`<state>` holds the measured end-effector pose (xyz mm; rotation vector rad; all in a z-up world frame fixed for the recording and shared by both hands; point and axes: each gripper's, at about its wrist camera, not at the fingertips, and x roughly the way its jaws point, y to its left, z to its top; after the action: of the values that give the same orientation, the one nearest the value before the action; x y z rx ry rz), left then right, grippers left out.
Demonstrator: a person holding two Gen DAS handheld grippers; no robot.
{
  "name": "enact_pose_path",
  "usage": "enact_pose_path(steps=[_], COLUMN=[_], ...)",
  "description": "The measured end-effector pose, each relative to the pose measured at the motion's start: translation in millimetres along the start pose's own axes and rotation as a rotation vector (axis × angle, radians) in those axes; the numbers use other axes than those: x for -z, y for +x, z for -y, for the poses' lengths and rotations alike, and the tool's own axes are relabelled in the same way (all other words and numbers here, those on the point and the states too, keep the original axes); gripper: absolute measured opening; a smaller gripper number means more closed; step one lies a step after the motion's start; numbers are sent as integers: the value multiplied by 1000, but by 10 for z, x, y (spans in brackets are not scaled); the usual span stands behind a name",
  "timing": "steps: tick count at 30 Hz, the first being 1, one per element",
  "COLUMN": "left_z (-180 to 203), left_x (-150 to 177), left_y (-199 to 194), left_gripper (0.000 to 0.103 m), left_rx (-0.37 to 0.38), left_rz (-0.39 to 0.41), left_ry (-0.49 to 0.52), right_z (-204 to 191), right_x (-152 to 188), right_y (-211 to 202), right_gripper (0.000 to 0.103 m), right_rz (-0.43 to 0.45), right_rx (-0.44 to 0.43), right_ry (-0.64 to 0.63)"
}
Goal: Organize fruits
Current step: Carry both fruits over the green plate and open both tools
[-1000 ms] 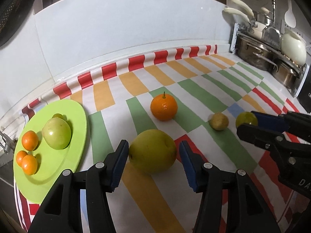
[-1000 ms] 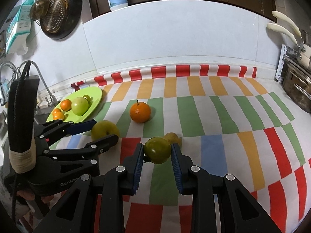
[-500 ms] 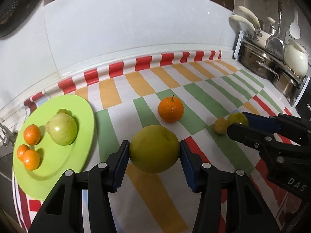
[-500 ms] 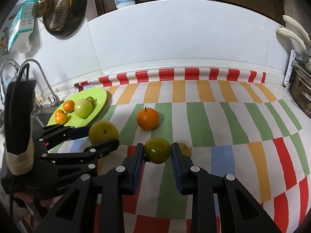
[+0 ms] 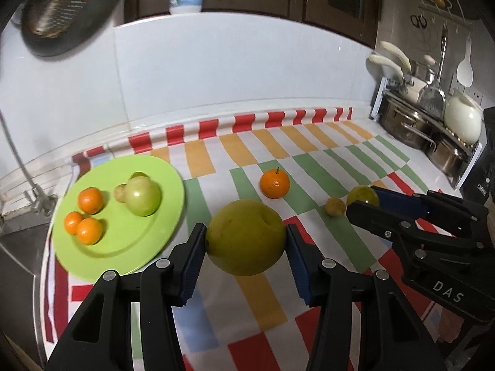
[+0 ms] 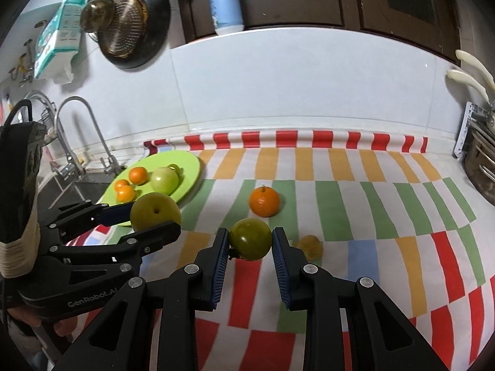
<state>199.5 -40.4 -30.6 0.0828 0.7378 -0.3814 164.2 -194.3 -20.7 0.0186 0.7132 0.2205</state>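
Note:
My left gripper (image 5: 246,252) is shut on a large yellow-green pear-like fruit (image 5: 245,237), held above the striped cloth; the same fruit (image 6: 155,211) shows in the right wrist view. My right gripper (image 6: 250,242) is shut on a smaller green fruit (image 6: 250,238), also lifted; that fruit (image 5: 362,196) appears right of the left gripper. An orange (image 5: 274,183) and a small yellowish fruit (image 5: 335,206) lie on the cloth. At the left stands a lime-green plate (image 5: 161,216) with a green apple (image 5: 143,196), three small oranges (image 5: 90,200) and some smaller fruits behind the apple.
A sink with a faucet (image 6: 92,130) borders the counter at the left. Steel pots (image 5: 411,123) and a white kettle (image 5: 464,117) stand at the right. A strainer (image 6: 123,31) hangs on the tiled wall, and a bottle (image 6: 225,3) sits on the ledge.
Both grippers have risen with their fruits. The left jaws closed onto the big yellow-green fruit and lifted it off the cloth, drifting toward the plate.

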Motion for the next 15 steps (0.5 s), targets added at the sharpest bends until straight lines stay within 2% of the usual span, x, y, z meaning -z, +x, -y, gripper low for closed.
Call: enact_pose_path(steps=[15], left_z=[-462], left_x=[134], left_y=[-599], left_gripper=[51], left_rx=[-93], left_rz=[70], left_ry=[-56], right_z=[-604], right_x=[-102], right_y=[-148], right_gripper=[30], right_rz=[55], right_rx=[-79], right_ry=[-66])
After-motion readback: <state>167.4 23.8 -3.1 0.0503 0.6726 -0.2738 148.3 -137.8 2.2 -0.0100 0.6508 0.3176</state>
